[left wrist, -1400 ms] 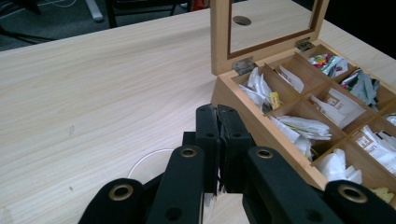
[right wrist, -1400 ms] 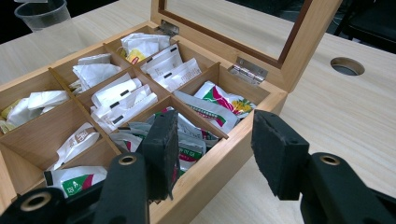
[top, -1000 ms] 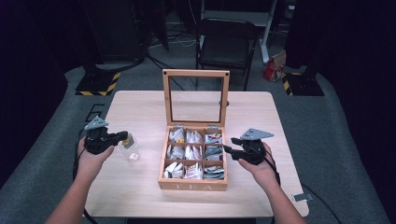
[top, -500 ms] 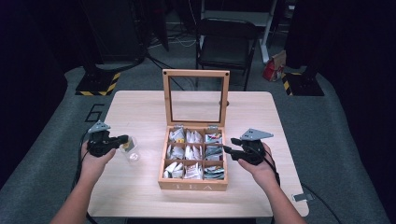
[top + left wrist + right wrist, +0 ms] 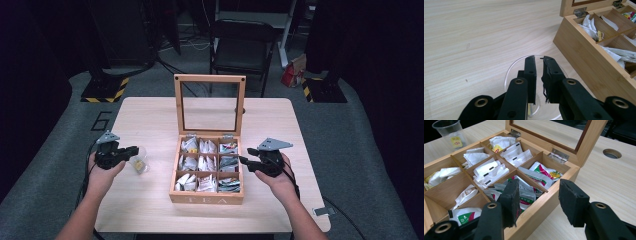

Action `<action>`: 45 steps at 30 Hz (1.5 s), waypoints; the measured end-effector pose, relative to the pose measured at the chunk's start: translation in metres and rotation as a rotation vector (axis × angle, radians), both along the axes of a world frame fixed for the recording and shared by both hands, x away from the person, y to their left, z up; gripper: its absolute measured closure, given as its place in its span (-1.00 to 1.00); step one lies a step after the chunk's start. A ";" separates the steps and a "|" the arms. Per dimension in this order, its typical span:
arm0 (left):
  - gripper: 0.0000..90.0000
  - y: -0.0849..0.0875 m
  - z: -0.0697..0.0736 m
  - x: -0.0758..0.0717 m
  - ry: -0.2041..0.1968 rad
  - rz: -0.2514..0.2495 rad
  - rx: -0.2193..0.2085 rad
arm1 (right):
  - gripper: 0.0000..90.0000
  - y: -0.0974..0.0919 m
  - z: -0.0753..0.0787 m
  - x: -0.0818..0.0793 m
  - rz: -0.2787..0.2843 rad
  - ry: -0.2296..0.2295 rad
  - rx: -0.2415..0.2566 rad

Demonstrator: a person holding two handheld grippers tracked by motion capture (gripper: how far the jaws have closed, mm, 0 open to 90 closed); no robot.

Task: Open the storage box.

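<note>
Clear plastic cup [image 5: 139, 161] already holds a yellow-tagged tea bag [image 5: 137, 162]; left gripper [image 5: 539, 65], jaws just parting, releases it; right gripper [image 5: 537, 195] waits open, empty.

Box front: "TEA" stands on the front wall of the wooden tea box [image 5: 206, 199].
Floor: a large "6" is marked on the grey floor [image 5: 101, 120] left of the table.
Sachets: print too small to read.

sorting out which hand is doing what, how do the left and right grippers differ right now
The left gripper hangs over a clear cup, jaws a narrow gap apart, just opening; the right gripper straddles the tea box wall, jaws wide. Neither grips anything.
</note>
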State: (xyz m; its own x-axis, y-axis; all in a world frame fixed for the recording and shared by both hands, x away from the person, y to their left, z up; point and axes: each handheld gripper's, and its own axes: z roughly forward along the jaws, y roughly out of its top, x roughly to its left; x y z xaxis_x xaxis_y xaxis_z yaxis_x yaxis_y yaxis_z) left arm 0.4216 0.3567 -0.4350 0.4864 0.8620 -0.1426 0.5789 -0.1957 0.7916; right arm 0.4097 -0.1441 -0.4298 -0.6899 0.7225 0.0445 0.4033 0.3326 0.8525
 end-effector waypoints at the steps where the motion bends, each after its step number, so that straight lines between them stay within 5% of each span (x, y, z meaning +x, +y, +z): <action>1: 0.79 -0.001 0.000 -0.001 -0.006 0.008 -0.010 | 0.13 0.000 0.000 0.000 0.000 0.000 0.000; 11: 0.61 -0.007 0.010 -0.004 0.000 -0.029 -0.029 | 0.11 0.001 0.000 0.000 0.000 0.006 -0.008; 22: 0.20 -0.020 0.022 -0.011 -0.032 -0.031 -0.046 | 0.06 0.005 0.005 0.004 0.016 0.018 -0.018; 33: 0.19 -0.035 0.034 -0.013 -0.046 -0.079 -0.038 | 0.07 0.008 0.013 0.008 0.035 0.024 -0.057; 45: 0.18 -0.040 0.037 -0.017 -0.041 -0.107 -0.038 | 0.06 0.010 0.025 0.025 0.028 0.033 -0.048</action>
State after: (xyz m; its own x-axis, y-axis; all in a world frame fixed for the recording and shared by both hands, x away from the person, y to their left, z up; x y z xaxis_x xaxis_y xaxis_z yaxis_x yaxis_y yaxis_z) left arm 0.4045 0.3164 -0.3985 0.5812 0.7993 -0.1527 0.5235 -0.2237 0.8221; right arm 0.4350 -0.1342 -0.4047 -0.7085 0.7050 0.0330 0.4206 0.3842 0.8218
